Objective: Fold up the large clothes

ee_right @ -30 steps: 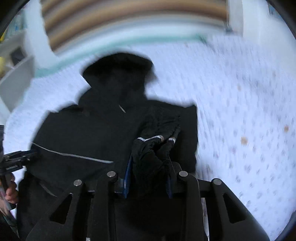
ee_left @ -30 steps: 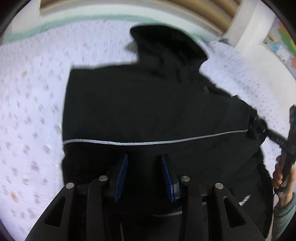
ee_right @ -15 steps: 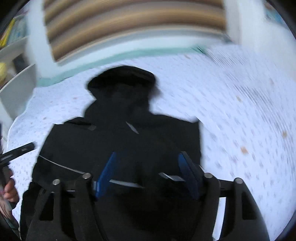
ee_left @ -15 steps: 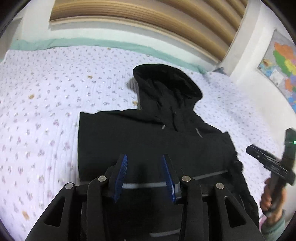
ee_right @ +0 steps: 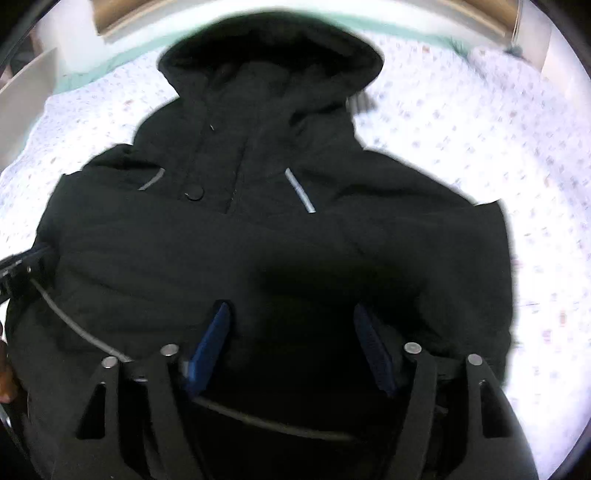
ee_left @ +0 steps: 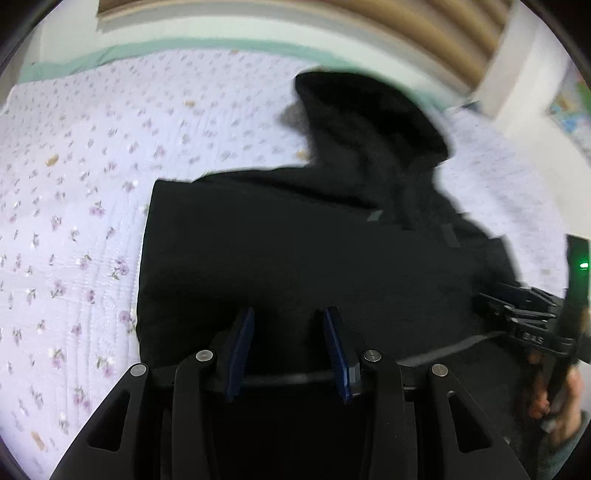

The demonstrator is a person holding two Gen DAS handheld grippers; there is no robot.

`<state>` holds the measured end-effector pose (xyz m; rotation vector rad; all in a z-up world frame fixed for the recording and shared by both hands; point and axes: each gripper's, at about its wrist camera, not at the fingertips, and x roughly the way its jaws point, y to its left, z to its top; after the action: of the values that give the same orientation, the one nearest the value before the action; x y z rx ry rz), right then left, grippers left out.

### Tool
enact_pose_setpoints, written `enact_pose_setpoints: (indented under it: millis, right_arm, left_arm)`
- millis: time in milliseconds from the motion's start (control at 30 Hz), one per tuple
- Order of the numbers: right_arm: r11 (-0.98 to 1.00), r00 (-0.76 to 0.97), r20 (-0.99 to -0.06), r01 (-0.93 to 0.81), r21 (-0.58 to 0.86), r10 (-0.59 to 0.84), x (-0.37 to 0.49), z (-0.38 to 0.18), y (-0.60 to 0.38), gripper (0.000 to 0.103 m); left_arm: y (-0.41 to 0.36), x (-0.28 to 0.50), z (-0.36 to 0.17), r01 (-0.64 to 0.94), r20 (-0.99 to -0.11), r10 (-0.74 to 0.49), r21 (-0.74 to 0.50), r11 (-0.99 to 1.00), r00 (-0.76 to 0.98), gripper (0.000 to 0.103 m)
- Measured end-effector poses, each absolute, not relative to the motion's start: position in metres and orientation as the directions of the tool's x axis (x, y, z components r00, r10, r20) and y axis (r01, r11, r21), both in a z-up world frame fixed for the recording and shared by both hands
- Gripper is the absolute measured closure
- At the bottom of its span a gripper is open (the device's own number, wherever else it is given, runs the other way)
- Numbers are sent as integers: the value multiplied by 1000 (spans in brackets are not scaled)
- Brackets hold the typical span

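A black hooded jacket (ee_left: 295, 251) lies face up on the bed, hood (ee_right: 273, 51) toward the headboard and sleeves folded in across the body. My left gripper (ee_left: 288, 317) hovers open over the jacket's lower left part, with nothing between its blue pads (ee_left: 240, 343). My right gripper (ee_right: 291, 314) hangs over the jacket's middle (ee_right: 258, 240). Its jaws are wide and closing, with only the cloth below them and nothing pinched. The right gripper (ee_left: 524, 314) also shows at the right edge of the left wrist view, held by a hand (ee_left: 554, 398).
The bed carries a pale lavender quilt (ee_left: 74, 221) with small flowers, bare to the left and right (ee_right: 480, 129) of the jacket. A slatted wooden headboard (ee_left: 424, 22) and a white wall stand behind. The left gripper's tip (ee_right: 18, 266) pokes in at the right wrist view's left edge.
The right gripper let go of the sleeve cuff it held, opened wide and moved in over the jacket's body. The left gripper stayed open and shifted a little over the lower part.
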<state>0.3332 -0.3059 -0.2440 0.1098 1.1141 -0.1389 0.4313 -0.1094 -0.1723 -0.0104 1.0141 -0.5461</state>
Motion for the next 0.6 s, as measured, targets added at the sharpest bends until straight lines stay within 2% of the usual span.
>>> enact_pose_setpoints:
  millis: [100, 200, 300, 400, 600]
  right_arm:
    - [991, 528, -848, 131, 35, -40, 290, -210, -315, 35]
    - [989, 537, -838, 143, -26, -100, 254, -199, -324, 45]
    - [986, 491, -863, 162, -44, -119, 241, -218, -333, 50]
    - [982, 444, -887, 182, -46, -124, 246, -254, -341, 49]
    - [977, 439, -886, 206, -60, -147, 246, -260, -340, 48]
  left_arm:
    - [-93, 404, -147, 480, -742, -532, -321, 817, 409, 63]
    - [-84, 388, -141, 495, -741, -542, -325, 806, 397, 63]
    - [-82, 395, -172, 419, -827, -385, -204, 885, 411, 63]
    - [-75, 408, -208, 370, -849, -394, -260, 892, 353, 65]
    - [-86, 390, -186, 405, -851, -322, -145, 903, 415, 65]
